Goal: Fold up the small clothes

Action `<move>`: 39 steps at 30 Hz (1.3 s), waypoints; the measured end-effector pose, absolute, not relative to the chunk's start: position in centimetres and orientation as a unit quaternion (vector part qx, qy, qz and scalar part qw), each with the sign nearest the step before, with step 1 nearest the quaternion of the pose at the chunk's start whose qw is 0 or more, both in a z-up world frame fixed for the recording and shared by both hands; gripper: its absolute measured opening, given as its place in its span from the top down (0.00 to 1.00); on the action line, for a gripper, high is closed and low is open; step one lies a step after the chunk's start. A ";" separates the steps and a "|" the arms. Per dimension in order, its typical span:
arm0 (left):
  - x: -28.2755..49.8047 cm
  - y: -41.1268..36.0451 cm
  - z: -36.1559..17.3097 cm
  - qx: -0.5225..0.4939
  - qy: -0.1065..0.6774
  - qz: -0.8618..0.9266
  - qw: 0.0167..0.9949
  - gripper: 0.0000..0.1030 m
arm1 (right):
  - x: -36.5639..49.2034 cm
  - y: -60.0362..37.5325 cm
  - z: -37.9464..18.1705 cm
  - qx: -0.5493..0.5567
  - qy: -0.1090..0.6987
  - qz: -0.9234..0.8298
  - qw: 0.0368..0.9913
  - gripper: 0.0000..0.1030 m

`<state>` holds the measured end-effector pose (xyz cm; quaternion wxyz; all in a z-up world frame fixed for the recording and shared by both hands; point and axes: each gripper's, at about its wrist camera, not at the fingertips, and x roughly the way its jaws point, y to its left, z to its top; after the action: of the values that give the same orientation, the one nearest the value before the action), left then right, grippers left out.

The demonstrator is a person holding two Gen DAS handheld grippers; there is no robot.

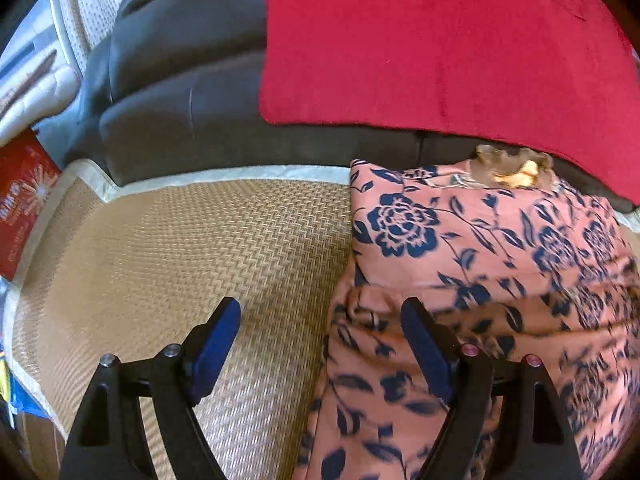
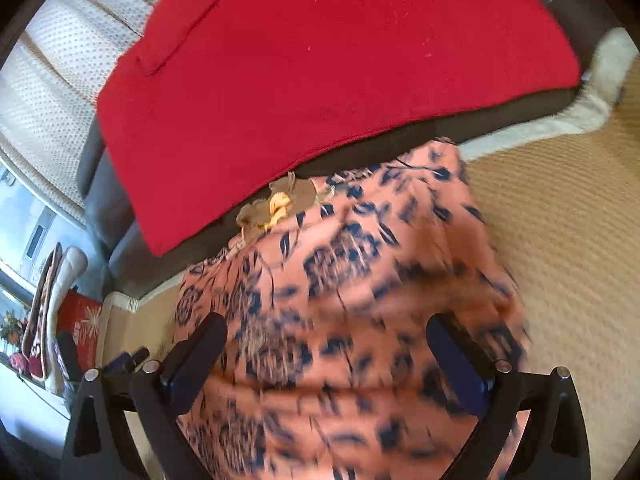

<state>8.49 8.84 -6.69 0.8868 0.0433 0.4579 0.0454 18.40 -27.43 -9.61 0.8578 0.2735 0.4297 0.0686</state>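
A pink garment with dark blue flowers [image 1: 480, 264] lies on a woven tan mat [image 1: 180, 248], with a brown and yellow trim piece [image 1: 516, 170] at its far edge. My left gripper [image 1: 320, 320] is open, hovering over the garment's left edge; the left finger is above the mat, the right finger above the cloth. In the right wrist view the same garment [image 2: 340, 288] fills the middle, blurred. My right gripper [image 2: 326, 344] is open and empty above the cloth.
A red cloth [image 1: 440, 40] hangs over a dark grey sofa back [image 1: 180, 80] just behind the garment; it also shows in the right wrist view [image 2: 320, 60]. A red box [image 1: 24, 196] stands at the mat's left edge. The mat [image 2: 560, 220] extends right.
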 end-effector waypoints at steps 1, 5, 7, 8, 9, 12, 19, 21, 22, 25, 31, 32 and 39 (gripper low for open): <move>7.8 8.9 -6.2 0.043 0.455 0.045 0.888 0.20 | 16.8 -27.7 -9.5 0.275 0.427 0.063 0.859 0.02; 5.2 8.8 -5.2 0.039 0.448 0.036 0.892 0.20 | 10.0 -29.5 -9.8 0.272 0.427 0.033 0.861 0.02; 3.5 8.6 -4.7 0.043 0.442 0.035 0.895 0.20 | 7.3 -30.0 -10.5 0.263 0.436 0.022 0.861 0.02; 2.8 8.5 -4.5 0.046 0.440 0.032 0.896 0.20 | 6.0 -30.2 -10.9 0.260 0.437 0.015 0.861 0.02; 2.0 8.5 -4.2 0.047 0.440 0.031 0.896 0.20 | 4.8 -30.2 -11.3 0.260 0.440 0.010 0.859 0.02; 0.1 8.6 -3.7 0.046 0.434 0.031 0.899 0.20 | 1.2 -31.4 -12.9 0.271 0.455 -0.003 0.848 0.02; -2.1 8.9 -1.8 0.043 0.409 0.040 0.910 0.20 | -2.7 -33.0 -10.9 0.273 0.432 -0.022 0.859 0.02; -2.6 8.8 -1.1 0.040 0.402 0.038 0.914 0.20 | -2.6 -32.0 -9.3 0.249 0.418 -0.019 0.874 0.02; -2.9 8.7 -0.7 0.040 0.399 0.036 0.915 0.20 | -2.8 -31.3 -8.2 0.234 0.409 -0.014 0.882 0.02; -3.6 8.2 -0.1 0.044 0.391 0.031 0.919 0.20 | -2.7 -28.9 -5.3 0.191 0.384 0.004 0.903 0.02; -5.3 7.1 1.0 0.044 0.379 0.016 0.924 0.20 | -2.7 -23.0 -0.7 0.100 0.341 0.048 0.933 0.02; -5.5 7.0 1.0 0.044 0.378 0.015 0.924 0.20 | -2.8 -22.4 -0.3 0.096 0.339 0.054 0.935 0.02; -6.4 6.4 1.3 0.043 0.376 0.007 0.925 0.20 | -2.7 -21.2 1.2 0.089 0.326 0.047 0.940 0.02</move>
<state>-6.37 6.41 1.33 0.9255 0.0432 0.3763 0.0075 -2.65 -21.16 1.16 0.9401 0.0889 0.3256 0.0469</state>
